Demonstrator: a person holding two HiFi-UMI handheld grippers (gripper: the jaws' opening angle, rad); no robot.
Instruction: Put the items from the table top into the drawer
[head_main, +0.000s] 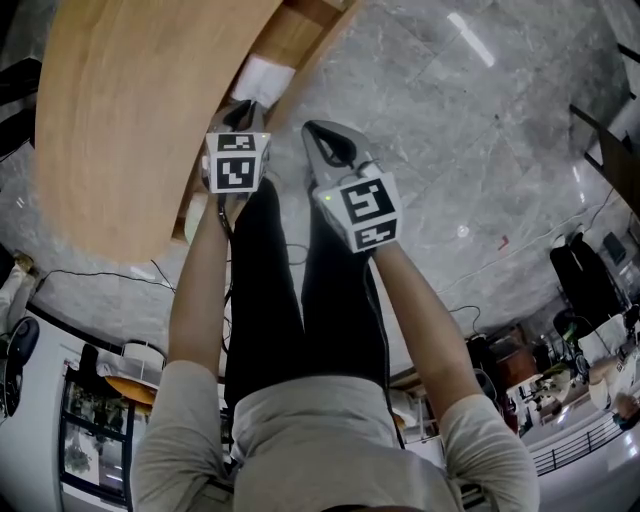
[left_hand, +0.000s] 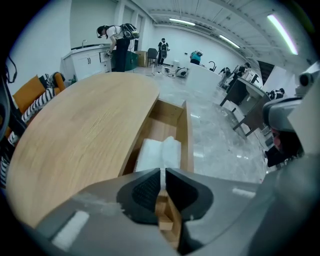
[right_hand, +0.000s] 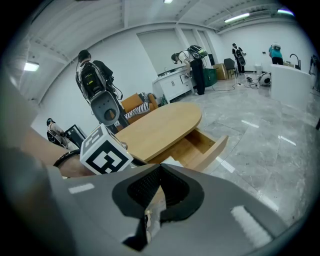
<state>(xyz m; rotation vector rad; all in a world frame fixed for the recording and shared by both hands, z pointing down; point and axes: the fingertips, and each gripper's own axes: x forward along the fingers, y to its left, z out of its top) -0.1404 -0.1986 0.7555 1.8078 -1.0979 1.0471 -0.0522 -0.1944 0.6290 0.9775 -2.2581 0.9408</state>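
Tan wood-grain table (head_main: 130, 120) and drawer (left_hand: 186, 132); white item (left_hand: 157, 152); grey veined floor (head_main: 480, 160); black-and-white patterned cubes (head_main: 236, 165)

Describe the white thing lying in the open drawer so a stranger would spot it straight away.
Find the big oval wooden table; a drawer stands pulled out from under its edge. Inside lies a soft-looking white folded bundle, the only thing visible in the drawer and the only white against the light wood.

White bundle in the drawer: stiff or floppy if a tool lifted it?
The white bundle looks soft, creased down its middle, so it would probably sag. Likely light; lying flat in the drawer, it seems unlikely to roll.
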